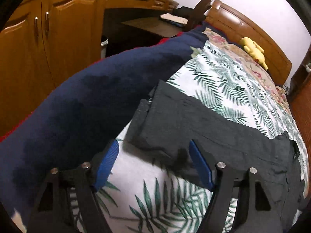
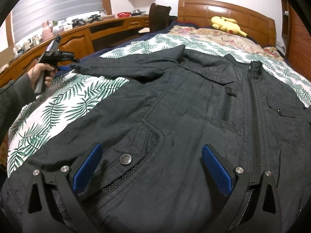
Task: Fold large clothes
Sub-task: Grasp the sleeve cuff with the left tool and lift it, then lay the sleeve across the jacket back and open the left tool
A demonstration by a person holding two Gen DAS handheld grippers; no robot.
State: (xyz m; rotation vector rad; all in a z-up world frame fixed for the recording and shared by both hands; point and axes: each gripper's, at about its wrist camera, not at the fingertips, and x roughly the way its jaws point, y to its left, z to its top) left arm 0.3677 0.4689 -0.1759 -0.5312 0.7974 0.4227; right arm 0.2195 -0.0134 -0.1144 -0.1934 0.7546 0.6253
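1. The black jacket (image 2: 194, 106) is lying front-up on the leaf-print bedspread (image 2: 58, 106), zipped, with its collar toward the wooden headboard (image 2: 223, 9) and its hem at the end away from that headboard.
2. You're holding the right gripper (image 2: 153, 167) over the jacket's lower front, jaws spread wide and gripping nothing. A snap button (image 2: 125, 158) and the mesh-edged pocket are showing between the blue pads (image 2: 87, 167).
3. You're holding the left gripper (image 1: 153, 165) by the sleeve cuff (image 1: 155, 120), which is stretching out sideways from the jacket. Its jaws are also released. One pad is lying against the sleeve edge, but nothing is pinched.
4. From the right wrist view, your left hand (image 2: 41, 75) is gripping the tool's handle off to the side of the sleeve end.
5. A navy blanket (image 1: 77, 106) is bunching up along the bedspread's edge, and a yellow plush toy (image 2: 227, 25) is sitting right by the headboard.
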